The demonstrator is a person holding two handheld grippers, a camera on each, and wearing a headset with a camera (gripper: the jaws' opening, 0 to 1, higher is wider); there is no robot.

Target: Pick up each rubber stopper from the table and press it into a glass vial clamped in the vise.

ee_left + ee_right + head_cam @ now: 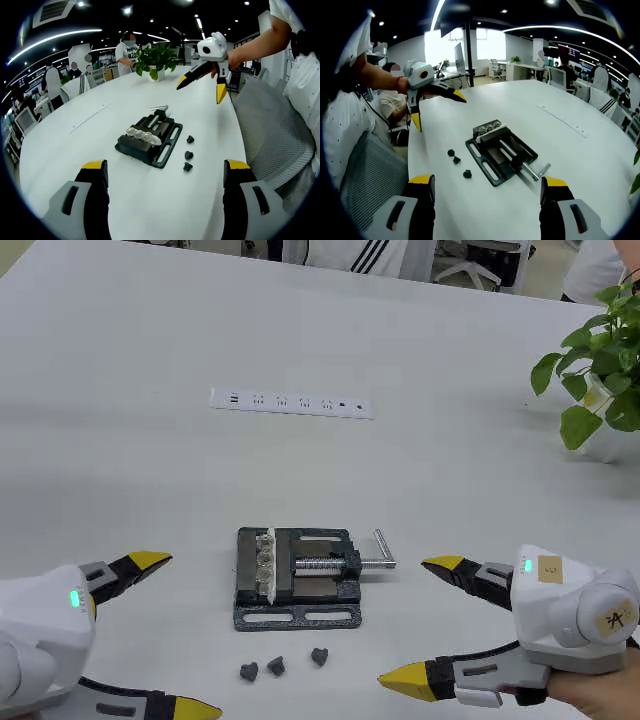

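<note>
A black vise (297, 578) (149, 138) (501, 152) sits on the white table and clamps a row of clear glass vials (267, 563) (144, 135) (488, 128). Three dark rubber stoppers (276, 666) (188, 154) (456, 160) lie loose on the table just in front of the vise. My left gripper (170, 632) (167, 172) hovers at the near left, open and empty. My right gripper (425, 620) (487, 182) hovers at the near right, also open and empty. Both sit apart from the stoppers and the vise.
A white power strip (291, 402) lies further back on the table. A potted green plant (600, 370) (155, 60) stands at the far right edge. A grey mesh chair (270, 130) (365, 175) sits at the near side. People and chairs are beyond the table.
</note>
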